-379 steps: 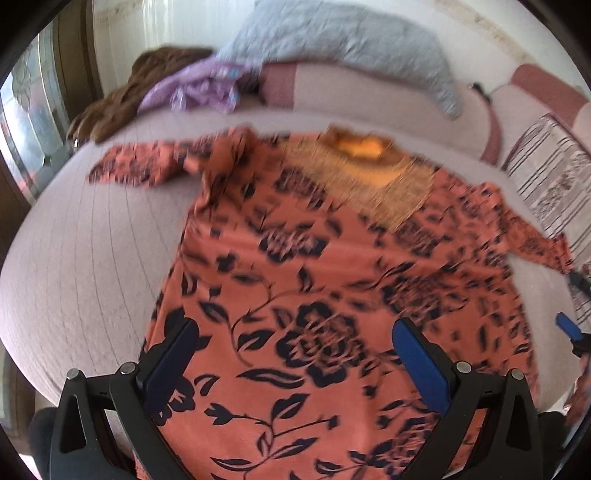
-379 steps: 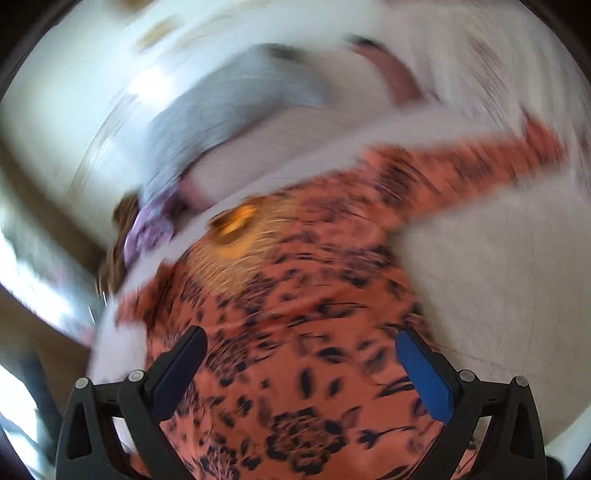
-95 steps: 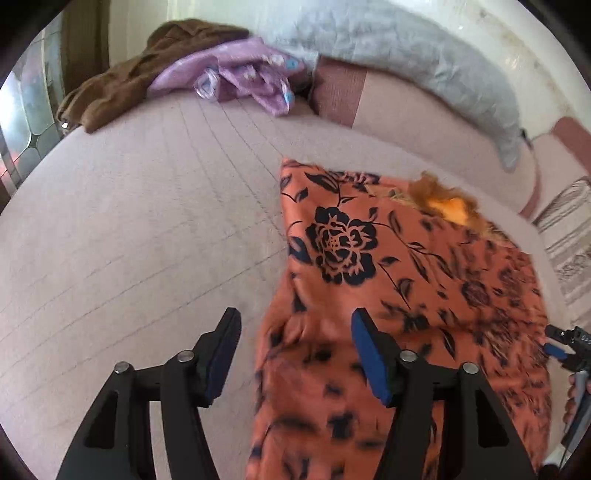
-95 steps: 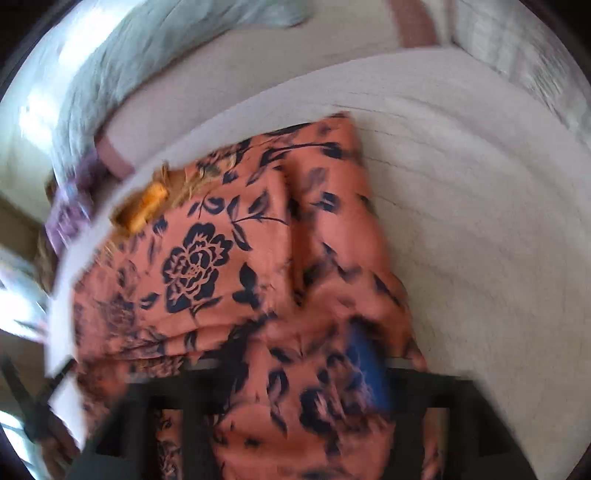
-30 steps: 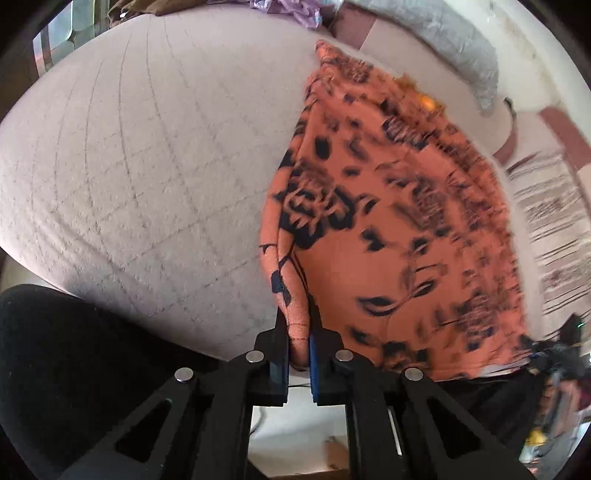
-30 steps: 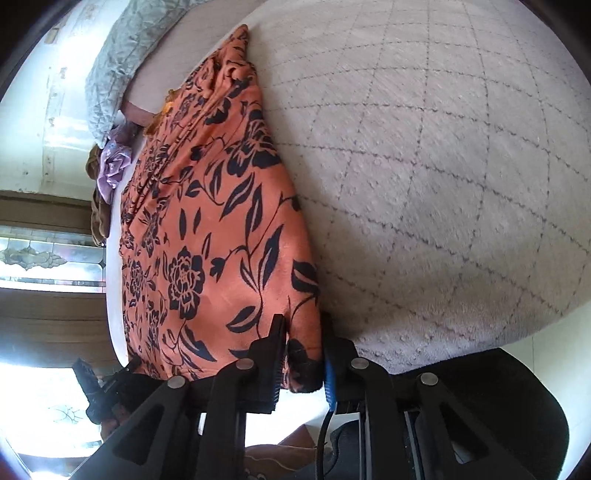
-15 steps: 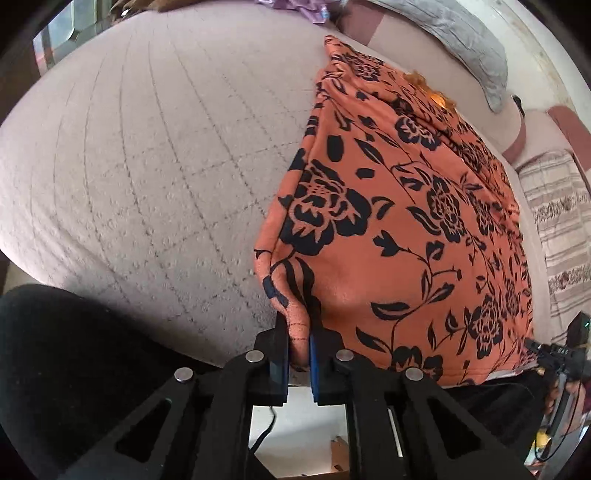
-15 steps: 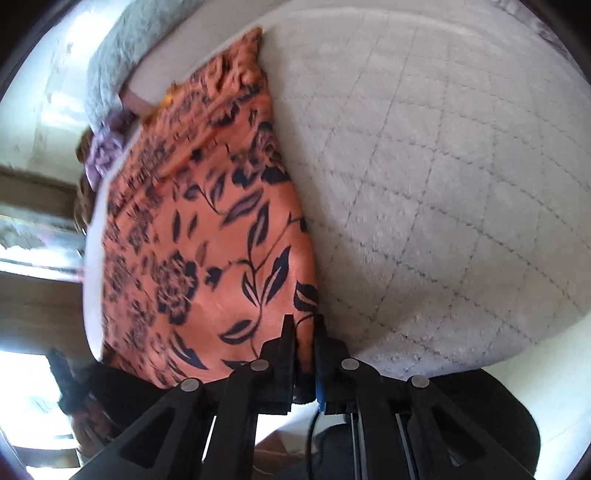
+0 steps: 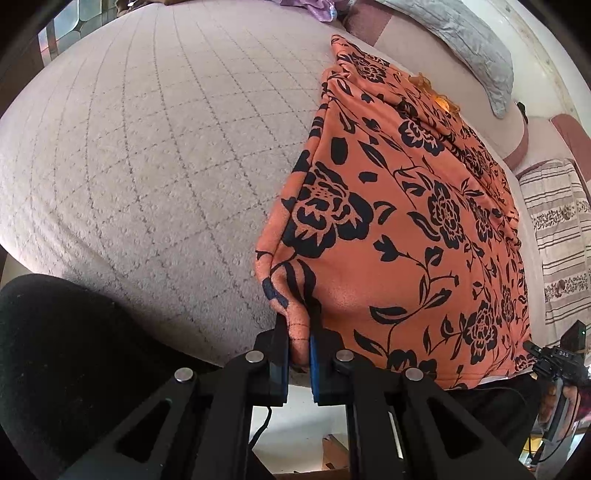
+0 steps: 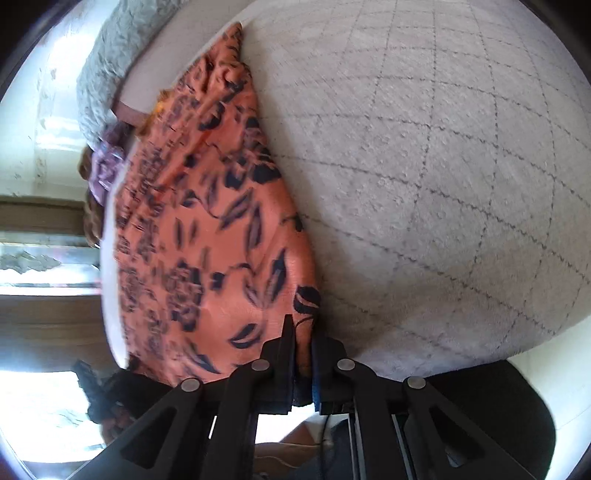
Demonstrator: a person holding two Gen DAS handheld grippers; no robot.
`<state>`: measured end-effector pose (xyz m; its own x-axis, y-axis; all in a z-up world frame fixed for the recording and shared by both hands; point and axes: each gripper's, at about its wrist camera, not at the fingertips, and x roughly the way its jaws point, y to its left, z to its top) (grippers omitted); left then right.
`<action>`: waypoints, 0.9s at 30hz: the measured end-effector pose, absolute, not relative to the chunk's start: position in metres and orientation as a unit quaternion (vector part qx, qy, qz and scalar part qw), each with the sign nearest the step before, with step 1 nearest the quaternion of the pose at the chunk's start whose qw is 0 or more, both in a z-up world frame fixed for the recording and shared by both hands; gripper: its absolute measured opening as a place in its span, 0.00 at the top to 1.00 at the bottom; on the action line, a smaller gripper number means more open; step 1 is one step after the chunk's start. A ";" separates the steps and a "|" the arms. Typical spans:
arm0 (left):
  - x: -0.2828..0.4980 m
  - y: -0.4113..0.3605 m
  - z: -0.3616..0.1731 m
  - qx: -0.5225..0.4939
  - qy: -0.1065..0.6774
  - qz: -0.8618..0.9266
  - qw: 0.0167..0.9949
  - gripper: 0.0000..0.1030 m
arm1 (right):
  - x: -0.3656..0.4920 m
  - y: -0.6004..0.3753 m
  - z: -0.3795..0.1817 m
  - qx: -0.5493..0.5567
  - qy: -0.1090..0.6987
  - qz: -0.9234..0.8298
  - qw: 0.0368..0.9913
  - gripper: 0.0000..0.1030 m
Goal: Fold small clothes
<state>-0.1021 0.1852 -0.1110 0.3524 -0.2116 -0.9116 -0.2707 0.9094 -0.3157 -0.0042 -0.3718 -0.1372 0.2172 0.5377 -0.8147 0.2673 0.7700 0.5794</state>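
Observation:
An orange garment with a black flower print [image 9: 406, 206] lies folded lengthwise on a pale quilted bed [image 9: 147, 147]. My left gripper [image 9: 298, 347] is shut on its near left hem corner at the bed's front edge. My right gripper [image 10: 303, 354] is shut on the near right hem corner of the same garment [image 10: 207, 240]. The right gripper also shows at the far right of the left wrist view [image 9: 554, 363]. The yellow neckline [image 9: 439, 99] lies at the far end.
A grey pillow [image 9: 461, 40] and a purple cloth [image 9: 314, 5] lie at the head of the bed. A striped cover [image 9: 557, 229] lies to the right. The bed [image 10: 443, 184] spreads bare right of the garment. Dark clothing [image 9: 55, 354] sits below the front edge.
Both grippers stay shut on the hem corners. The left view has shifted slightly and the garment lies flatter. The right view has tilted and is blurred from motion.

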 end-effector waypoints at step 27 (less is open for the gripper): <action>0.205 0.202 -0.013 -0.168 0.428 -0.019 0.888 0.20 | 0.253 -0.392 -0.042 0.436 0.433 0.188 0.766 0.73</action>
